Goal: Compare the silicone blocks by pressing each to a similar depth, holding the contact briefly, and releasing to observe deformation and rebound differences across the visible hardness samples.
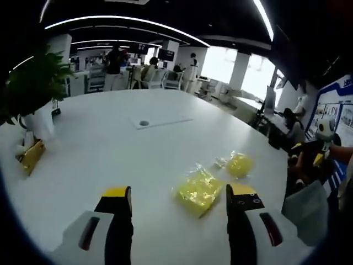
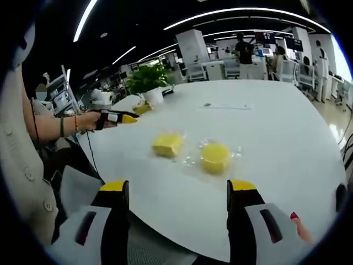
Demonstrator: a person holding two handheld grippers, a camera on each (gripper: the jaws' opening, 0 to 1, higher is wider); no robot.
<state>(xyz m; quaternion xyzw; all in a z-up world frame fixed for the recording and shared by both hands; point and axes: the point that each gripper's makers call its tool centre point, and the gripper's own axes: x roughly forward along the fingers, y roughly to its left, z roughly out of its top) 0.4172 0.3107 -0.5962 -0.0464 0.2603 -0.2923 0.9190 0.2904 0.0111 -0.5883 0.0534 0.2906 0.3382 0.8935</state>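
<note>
Two yellow silicone blocks in clear wrap lie on the white table (image 1: 110,138). The square block (image 1: 198,190) (image 2: 167,144) sits just ahead of my left gripper (image 1: 179,201), close to its right fingertip (image 1: 242,193). The round block (image 1: 240,164) (image 2: 215,157) lies beyond it. My left gripper is open and holds nothing. In the right gripper view my right gripper (image 2: 179,193) hovers open at the table's (image 2: 287,143) near edge, with the round block a short way ahead between the jaws' lines. The left gripper (image 2: 118,117), held by a hand, shows at the left.
A potted plant (image 1: 33,83) (image 2: 148,80) in a white pot stands near the table's edge, with a yellow packet (image 1: 32,156) beside it. A grey inset panel (image 1: 160,121) marks the table's middle. Chairs, desks and people fill the office behind.
</note>
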